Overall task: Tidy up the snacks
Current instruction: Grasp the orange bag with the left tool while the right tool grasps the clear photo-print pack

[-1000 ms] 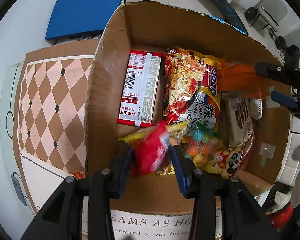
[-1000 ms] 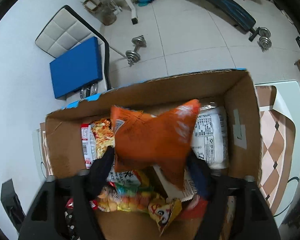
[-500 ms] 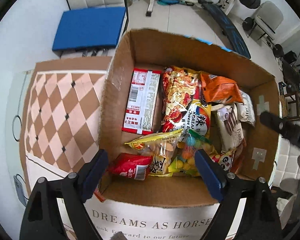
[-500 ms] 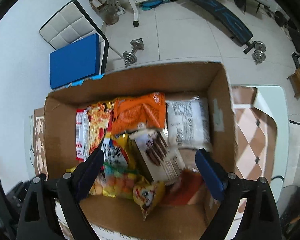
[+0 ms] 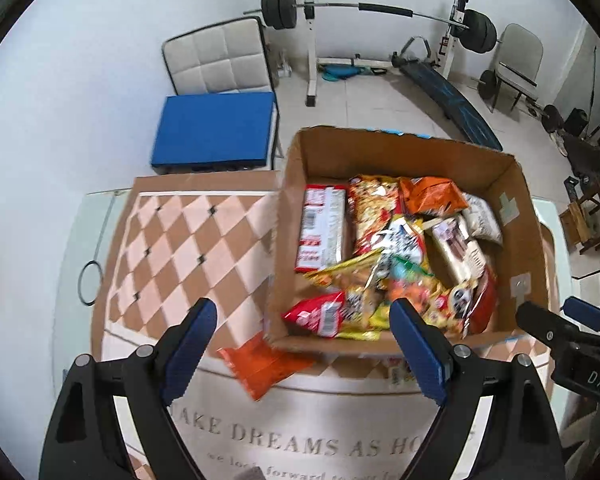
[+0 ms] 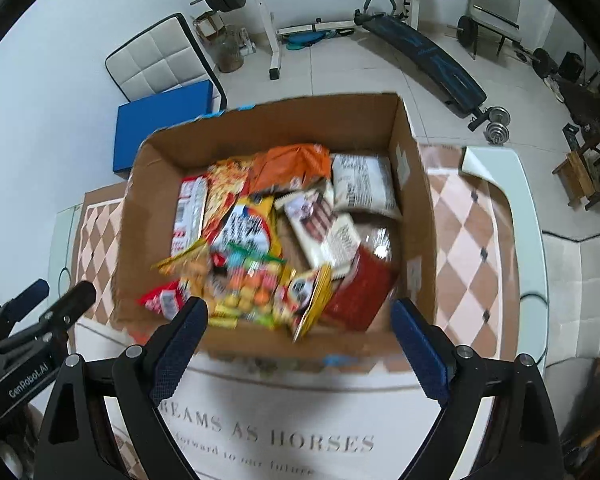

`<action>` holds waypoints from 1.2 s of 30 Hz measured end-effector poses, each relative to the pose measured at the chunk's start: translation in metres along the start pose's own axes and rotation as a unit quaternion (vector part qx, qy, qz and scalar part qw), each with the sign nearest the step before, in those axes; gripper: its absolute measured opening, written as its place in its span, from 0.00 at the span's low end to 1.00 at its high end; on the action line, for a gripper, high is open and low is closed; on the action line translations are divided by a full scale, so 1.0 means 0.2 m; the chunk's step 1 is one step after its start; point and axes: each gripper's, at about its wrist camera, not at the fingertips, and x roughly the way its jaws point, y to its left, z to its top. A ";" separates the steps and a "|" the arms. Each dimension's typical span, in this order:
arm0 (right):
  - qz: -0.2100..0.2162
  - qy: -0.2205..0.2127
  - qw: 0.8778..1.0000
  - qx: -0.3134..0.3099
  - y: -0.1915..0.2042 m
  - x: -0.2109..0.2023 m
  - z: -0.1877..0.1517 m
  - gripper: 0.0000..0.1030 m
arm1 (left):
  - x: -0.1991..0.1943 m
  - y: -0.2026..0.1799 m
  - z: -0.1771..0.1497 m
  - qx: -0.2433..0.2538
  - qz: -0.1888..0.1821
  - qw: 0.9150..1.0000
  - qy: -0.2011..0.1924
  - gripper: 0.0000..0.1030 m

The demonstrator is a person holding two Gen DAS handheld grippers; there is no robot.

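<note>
Left gripper (image 5: 302, 322) spread wide, empty, above near edge of box (image 5: 514, 216). Right gripper (image 6: 298, 322) likewise spread, empty, over box front. Each gripper visible at edge of other's view. Box on surface (image 5: 188, 240) with checkered cloth, full of snacks: red pack (image 5: 318, 314) at front left corner, orange bag (image 5: 432, 196) at back, white bag (image 6: 364, 186) at back right. 1 orange packet (image 5: 266, 362) lies outside, touching box front.

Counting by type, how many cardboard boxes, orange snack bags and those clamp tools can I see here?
Brown cardboard box: 1
Orange foil snack bags: 2 (orange bag in the box, orange bag on the tablecloth)
Hand-held grippers: 2 (left hand-held gripper, right hand-held gripper), both open
Total: 5
</note>
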 end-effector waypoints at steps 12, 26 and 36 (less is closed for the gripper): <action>0.022 0.075 0.997 0.017 0.11 0.42 -0.38 0.92 | 0.28 0.30 -0.39 -0.001 0.035 0.996 0.078 0.86; -0.025 0.108 0.994 0.011 0.20 0.84 -0.41 0.92 | 0.79 0.18 -0.37 0.166 0.023 0.976 0.137 0.86; -0.035 0.121 0.992 0.012 0.22 0.90 -0.43 0.66 | 0.86 0.14 -0.39 0.126 -0.050 0.976 0.169 0.70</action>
